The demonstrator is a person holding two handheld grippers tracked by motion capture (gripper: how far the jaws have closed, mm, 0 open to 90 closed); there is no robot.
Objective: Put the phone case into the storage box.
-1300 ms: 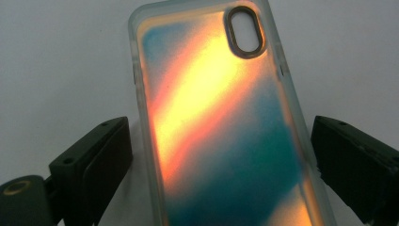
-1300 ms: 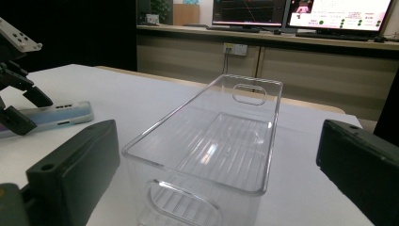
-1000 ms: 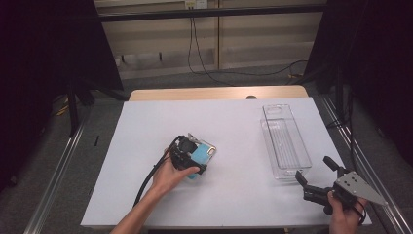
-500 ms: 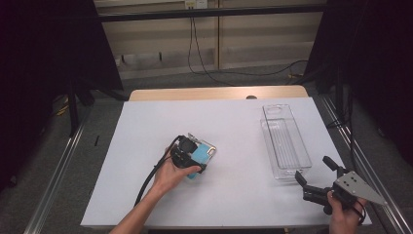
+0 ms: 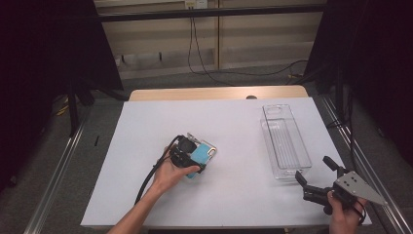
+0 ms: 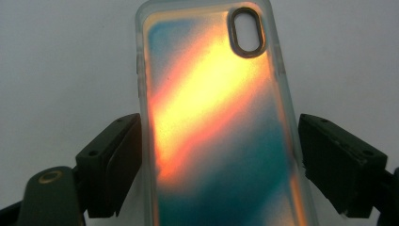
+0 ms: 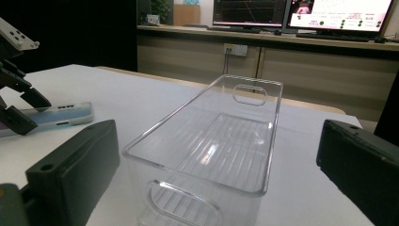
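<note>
While your right hand-held gripper (image 5: 314,176) waits wide by the worktop's (image 5: 243,122) right edge, your left hand-held gripper's (image 5: 195,163) jaws have just been closing around the phone case (image 6: 216,122), with its right pad still clear.

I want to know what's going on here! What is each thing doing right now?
Phone case: lying flat on the table, between the left tongs' jaws, not yet squeezed.
Left tongs: open around the case, jaws have just been closing.
Right tongs: open, holding nothing, near the clear box's end.
Clear box: upright on the table, empty.
Table: white top, carrying the case and box.
</note>
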